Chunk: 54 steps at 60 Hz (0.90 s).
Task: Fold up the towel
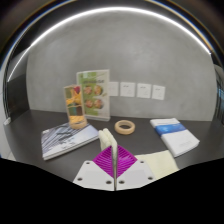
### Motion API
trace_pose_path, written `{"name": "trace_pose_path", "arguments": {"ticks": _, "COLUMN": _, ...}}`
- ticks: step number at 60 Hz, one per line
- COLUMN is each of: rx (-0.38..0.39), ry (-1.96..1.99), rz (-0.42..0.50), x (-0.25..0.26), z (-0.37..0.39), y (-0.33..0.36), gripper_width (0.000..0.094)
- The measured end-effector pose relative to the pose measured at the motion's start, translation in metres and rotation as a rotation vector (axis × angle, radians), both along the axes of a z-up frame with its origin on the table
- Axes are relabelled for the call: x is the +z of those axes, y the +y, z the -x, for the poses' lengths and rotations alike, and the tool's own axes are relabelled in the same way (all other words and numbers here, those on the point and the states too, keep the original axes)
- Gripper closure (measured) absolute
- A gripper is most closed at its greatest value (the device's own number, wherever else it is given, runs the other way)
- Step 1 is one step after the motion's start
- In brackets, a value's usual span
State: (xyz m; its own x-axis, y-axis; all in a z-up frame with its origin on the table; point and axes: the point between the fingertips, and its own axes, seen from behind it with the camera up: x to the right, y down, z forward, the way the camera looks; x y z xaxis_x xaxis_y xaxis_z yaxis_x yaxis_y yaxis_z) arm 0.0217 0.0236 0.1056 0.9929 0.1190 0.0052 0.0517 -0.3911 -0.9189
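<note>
Claw clenched on white cloth at near bench edge

Claw (115, 165): two pale fingers with magenta pads (108, 162) on their inner faces, brought together with only a thin slit between them. A narrow upright fold of white fabric, the towel (111, 142), is pinched between the pads and rises just above the fingertips; how far the fabric runs below cannot be told.

Bench (140, 140): dark grey, flat top, backed by a pale grey wall (150, 60).

Magazine (68, 140): lies flat toward the left side of the bench, just beside the left finger, cover up.

Picture stand (88, 98): upright card showing fruit and a jar, toward the far edge, beyond the magazine.

Tape roll (125, 126): tan ring, lies flat near the middle of the bench, beyond the fingers.

Folded cloth stack (176, 137): white with a blue band on top, on the right side of the bench, well apart from the claw.

Wall sockets (136, 90): a row of white plates on the wall, behind the tape roll.
</note>
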Motion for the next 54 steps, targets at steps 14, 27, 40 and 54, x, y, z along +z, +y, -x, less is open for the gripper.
{"name": "trace_pose_path", "arguments": {"ticks": 14, "rx": -0.28, "ry": -0.126, "rz": 0.1, "x": -0.048, "z": -0.181, "y": 0.001, "gripper_width": 0.0926}}
{"name": "trace_pose_path", "arguments": {"ticks": 27, "rx": -0.357, "ry": -0.162, "rz": 0.143, "x": -0.079, "z": -0.218, "y": -0.012, "gripper_width": 0.0451}}
{"name": "trace_pose_path", "arguments": {"ticks": 40, "rx": -0.41, "ry": -0.192, "rz": 0.046, "x": -0.024, "z": -0.186, "y": -0.093, "gripper_width": 0.009}}
{"name": "trace_pose_path", "arguments": {"ticks": 54, "rx": -0.27, "ry": -0.124, "rz": 0.045, "x": -0.025, "z": -0.035, "y": -0.226, "gripper_width": 0.0091}}
